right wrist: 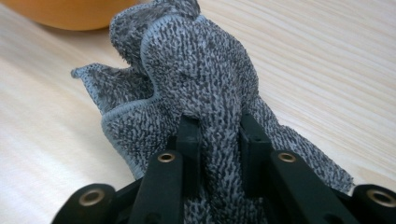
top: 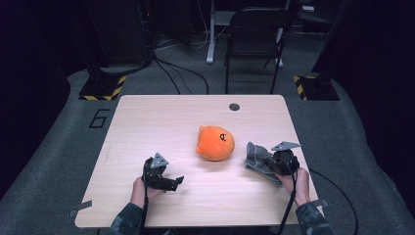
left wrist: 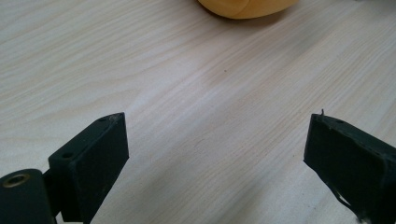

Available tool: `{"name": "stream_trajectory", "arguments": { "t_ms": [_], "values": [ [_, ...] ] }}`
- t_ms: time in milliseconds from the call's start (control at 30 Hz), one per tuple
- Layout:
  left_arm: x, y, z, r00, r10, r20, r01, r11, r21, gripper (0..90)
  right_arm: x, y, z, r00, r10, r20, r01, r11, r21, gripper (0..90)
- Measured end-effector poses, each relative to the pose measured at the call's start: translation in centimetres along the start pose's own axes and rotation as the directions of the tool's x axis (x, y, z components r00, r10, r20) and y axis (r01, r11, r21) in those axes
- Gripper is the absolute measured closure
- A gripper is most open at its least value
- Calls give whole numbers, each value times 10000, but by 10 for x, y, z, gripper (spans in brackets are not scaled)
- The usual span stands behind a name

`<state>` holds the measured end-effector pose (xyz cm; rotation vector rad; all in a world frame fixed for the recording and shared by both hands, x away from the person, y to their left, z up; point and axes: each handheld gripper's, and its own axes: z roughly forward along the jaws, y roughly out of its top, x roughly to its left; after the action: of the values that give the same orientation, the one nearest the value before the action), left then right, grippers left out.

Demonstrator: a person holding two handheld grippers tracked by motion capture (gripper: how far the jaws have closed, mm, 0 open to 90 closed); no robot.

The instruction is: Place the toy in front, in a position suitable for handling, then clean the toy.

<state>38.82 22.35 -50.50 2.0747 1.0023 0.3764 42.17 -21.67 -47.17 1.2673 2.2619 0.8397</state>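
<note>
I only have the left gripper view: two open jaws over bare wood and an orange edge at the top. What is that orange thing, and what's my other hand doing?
Observer: It's a round orange plush toy sitting near the middle of the table.
Operator: And the right gripper?
Observer: The right gripper is pinching a fold of a grey cloth, its jaws closed on it.
Operator: Where is that cloth relative to the toy?
Observer: In the high view it lies just right of the toy, with a small gap between them.
Operator: My left gripper?
Observer: The left gripper rests low near the front edge, holding nothing.
</note>
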Motion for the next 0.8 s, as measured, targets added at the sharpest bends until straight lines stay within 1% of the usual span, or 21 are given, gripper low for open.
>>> {"name": "stream_trajectory", "arguments": {
  "t_ms": [33, 67, 100, 133, 167, 200, 233, 267, 300, 333, 400, 433, 467, 533, 567, 667, 733, 767, 800],
  "values": [
    [0, 0, 0, 10000, 14, 81, -15, 10000, 87, 64, -3, 0, 2, 10000, 52, 42, -52, 10000, 45, 706],
    [0, 0, 0, 10000, -9, 37, 9, 10000, -4, 65, -5, 0, 5, 9998, 101, 154, -103, 9998, 150, 669],
    [-1, 0, 0, 10000, -42, 37, 42, 10000, 18, 65, -7, -1, 7, 9997, 166, 200, -170, 9996, 216, 603],
    [-1, 1, 0, 10000, -12, 57, 11, 10000, 87, 65, -9, -1, 10, 9991, 297, 290, -306, 9991, 284, 504],
    [-1, 1, 1, 10000, -48, 51, 48, 10000, 43, 65, -10, -1, 12, 9982, 507, 333, -519, 9980, 357, 406],
    [-1, 2, 0, 10000, 24, 79, -24, 10000, 96, 65, -12, -1, 14, 9977, 569, 372, -583, 9976, 374, 319],
    [-1, 4, 0, 10000, 14, 77, -15, 10000, 91, 65, -12, -2, 14, 9971, 704, 294, -714, 9969, 342, 275],
    [-1, 4, 0, 10000, 49, 59, -50, 10000, 35, 64, -14, -2, 13, 9972, 703, 247, -710, 9971, 289, 223],
    [-2, 6, 0, 9999, 86, 72, -87, 9999, 79, 64, -14, -2, 12, 9967, 773, 229, -779, 9966, 251, 197],
    [-3, 7, 0, 9998, 170, 43, -170, 9998, 74, 64, -15, -2, 10, 9966, 802, 167, -806, 9966, 194, 184],
    [-5, 10, 1, 9999, 106, 100, -106, 9999, 14, 64, -17, -2, 6, 9962, 868, 82, -869, 9962, 39, 168],
    [-6, 11, 1, 9998, 119, 147, -120, 9999, 31, 64, -17, -2, 5, 9956, 935, 4, -935, 9956, 27, 165],
    [-6, 13, 2, 9997, 181, 150, -181, 9998, -10, 65, -18, -2, 4, 9958, 914, -13, -914, 9958, 39, 161],
    [-8, 16, 4, 9997, 180, 158, -180, 9998, 14, 66, -19, -3, 3, 9956, 924, -130, -925, 9957, -9, 151],
    [-8, 18, 4, 9996, 201, 209, -201, 9998, -24, 67, -19, -4, 3, 9950, 987, -136, -987, 9951, 45, 147],
    [-9, 26, 5, 9992, 201, 341, -195, 9996, -181, 69, -19, -4, 0, 9951, 964, -215, -965, 9953, -52, 140],
    [-10, 31, 6, 9990, 293, 324, -285, 9993, -252, 71, -19, -3, -1, 9942, 1026, -310, -1027, 9947, -19, 136],
    [-10, 33, 7, 9991, 310, 297, -302, 9992, -269, 74, -20, -3, -1, 9947, 984, -299, -988, 9950, -112, 136],
    [-10, 37, 9, 9988, 346, 358, -335, 9990, -297, 75, -20, -2, -1, 9944, 1001, -345, -1006, 9949, -126, 136]
  ]
}}
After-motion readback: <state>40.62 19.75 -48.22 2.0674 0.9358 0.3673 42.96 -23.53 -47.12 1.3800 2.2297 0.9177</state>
